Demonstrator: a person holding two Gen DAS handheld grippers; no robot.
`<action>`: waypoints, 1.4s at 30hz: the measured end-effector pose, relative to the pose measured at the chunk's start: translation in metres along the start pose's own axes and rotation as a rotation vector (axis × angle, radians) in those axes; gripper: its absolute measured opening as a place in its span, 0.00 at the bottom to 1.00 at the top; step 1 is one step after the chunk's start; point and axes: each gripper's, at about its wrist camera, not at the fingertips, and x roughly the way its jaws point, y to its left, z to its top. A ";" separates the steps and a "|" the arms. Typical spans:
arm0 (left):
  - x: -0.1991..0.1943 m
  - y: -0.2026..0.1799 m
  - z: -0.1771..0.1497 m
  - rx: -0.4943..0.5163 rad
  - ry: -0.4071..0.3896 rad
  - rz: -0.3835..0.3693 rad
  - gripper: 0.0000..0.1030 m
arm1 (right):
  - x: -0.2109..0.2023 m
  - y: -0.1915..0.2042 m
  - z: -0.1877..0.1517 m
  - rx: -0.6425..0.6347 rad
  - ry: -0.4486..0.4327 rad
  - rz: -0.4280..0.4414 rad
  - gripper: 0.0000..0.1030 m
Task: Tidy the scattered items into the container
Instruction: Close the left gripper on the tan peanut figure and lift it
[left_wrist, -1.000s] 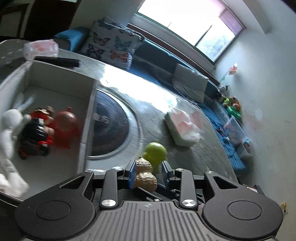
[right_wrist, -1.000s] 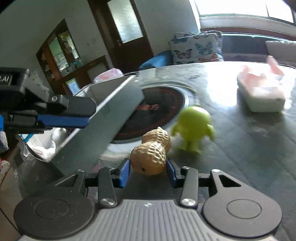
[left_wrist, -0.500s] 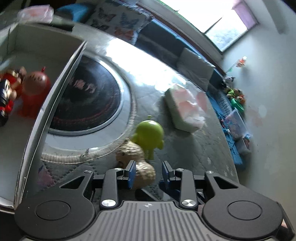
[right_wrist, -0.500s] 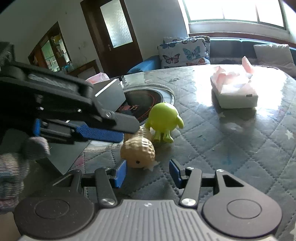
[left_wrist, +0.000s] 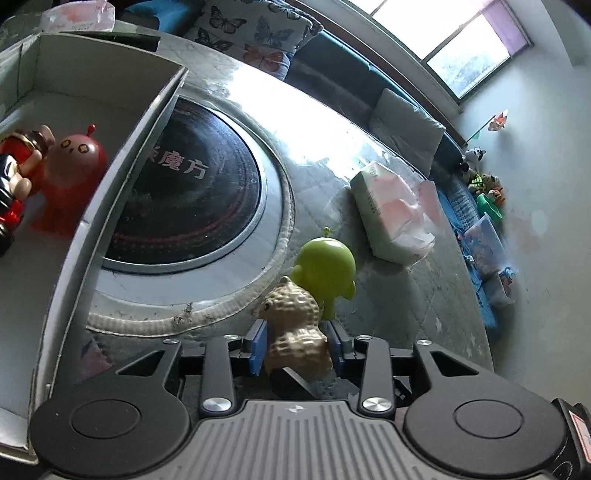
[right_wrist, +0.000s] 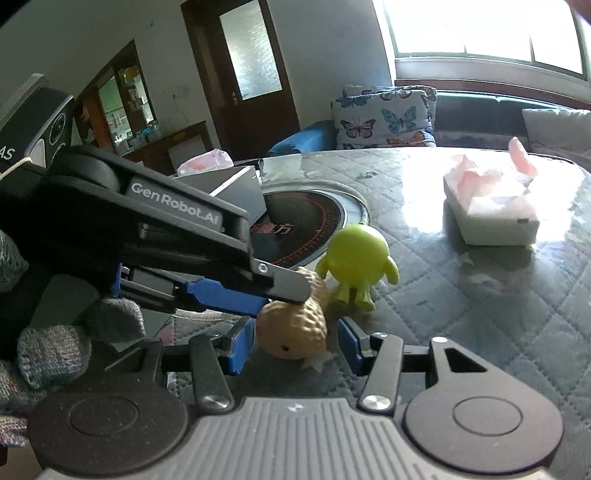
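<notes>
Seen on a quilted grey table (right_wrist: 480, 314): a tan peanut toy (left_wrist: 295, 328), lying just beside the rim of a round black cooktop (left_wrist: 184, 199) and touching a green round-bodied figure (left_wrist: 327, 266) that stands upright behind it. Flanking the peanut from one side, the left gripper (left_wrist: 297, 341), jaws opening, blue pads close at either flank with the toy between them (contact too fine to judge, though a thin gap seems to show). Facing it from the other side, the right gripper (right_wrist: 291, 341), jaws parted wider than the toy, clear space visible on both sides of it, nothing held. Crossing the right wrist view, the left gripper's black finger (right_wrist: 207, 236), its tip resting over the top of the peanut; at the left edge, a knit-gloved hand (right_wrist: 55, 343). Off to the left in the left wrist view, the grey open-topped container (left_wrist: 122, 177), already holding a red round-headed figure (left_wrist: 70, 177) and a red-and-black doll (left_wrist: 14, 173) on its floor. Farther across the table, well apart from the toys, a tissue pack (left_wrist: 391, 214) with pink sheets. Beyond, a butterfly-print cushion (right_wrist: 384, 118) on a dark sofa beneath a bright window.
</notes>
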 end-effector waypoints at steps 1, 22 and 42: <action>0.001 0.000 0.000 0.000 0.003 0.000 0.38 | 0.001 0.001 0.001 -0.004 0.001 0.000 0.50; 0.010 -0.009 -0.006 0.057 0.013 0.015 0.42 | 0.004 -0.001 -0.002 0.016 0.002 0.006 0.43; -0.011 -0.003 -0.027 0.117 0.034 0.016 0.43 | -0.014 0.024 -0.019 0.026 0.009 0.001 0.43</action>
